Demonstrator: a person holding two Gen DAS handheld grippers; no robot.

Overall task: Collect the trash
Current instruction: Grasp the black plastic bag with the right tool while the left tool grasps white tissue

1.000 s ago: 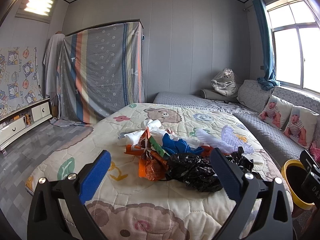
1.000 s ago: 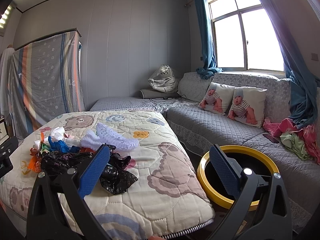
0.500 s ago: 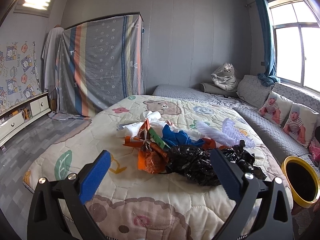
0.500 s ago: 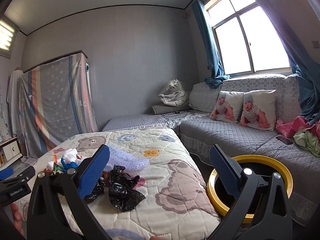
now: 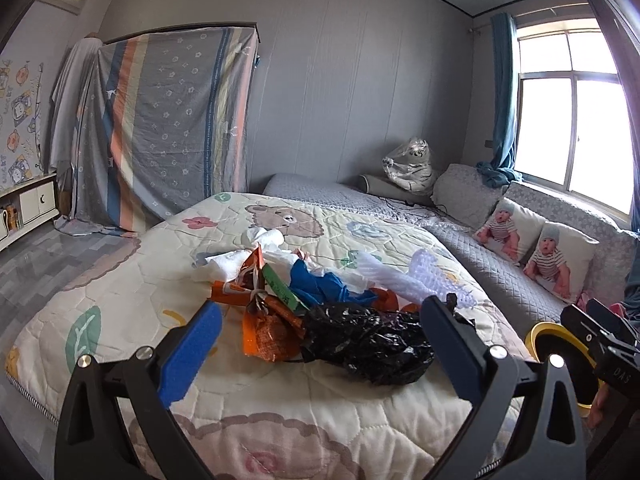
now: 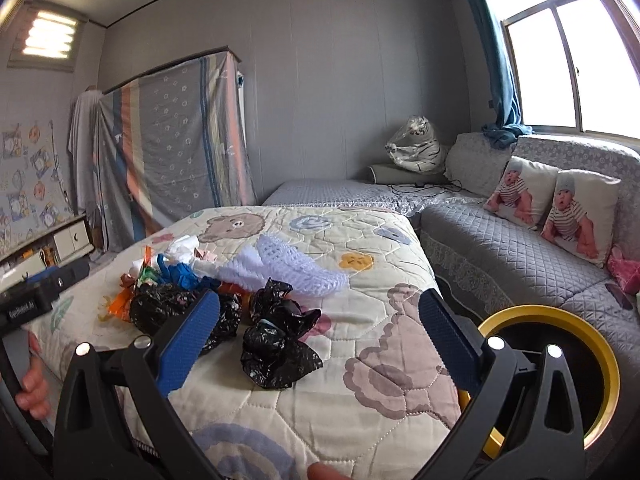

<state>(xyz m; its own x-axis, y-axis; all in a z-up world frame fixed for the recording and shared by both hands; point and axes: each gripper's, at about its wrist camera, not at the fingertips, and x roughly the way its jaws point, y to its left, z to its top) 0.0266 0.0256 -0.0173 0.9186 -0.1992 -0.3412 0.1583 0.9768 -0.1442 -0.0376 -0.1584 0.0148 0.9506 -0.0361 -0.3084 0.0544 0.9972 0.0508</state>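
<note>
Trash [image 5: 320,304] sits heaped at centre frame on the bed [image 5: 280,400] — black bags, orange wrappers, blue and white scraps, none of it lifted. Left gripper [image 5: 320,344] hovers before the pile, fingers spread wide and empty. Right gripper [image 6: 318,336], fingers spread and empty too, faces a crumpled black bag [image 6: 276,352]. At lower right, the yellow-rimmed bin [image 6: 560,316] waits beside the bed. By the look of it, the whole job is ahead.
</note>
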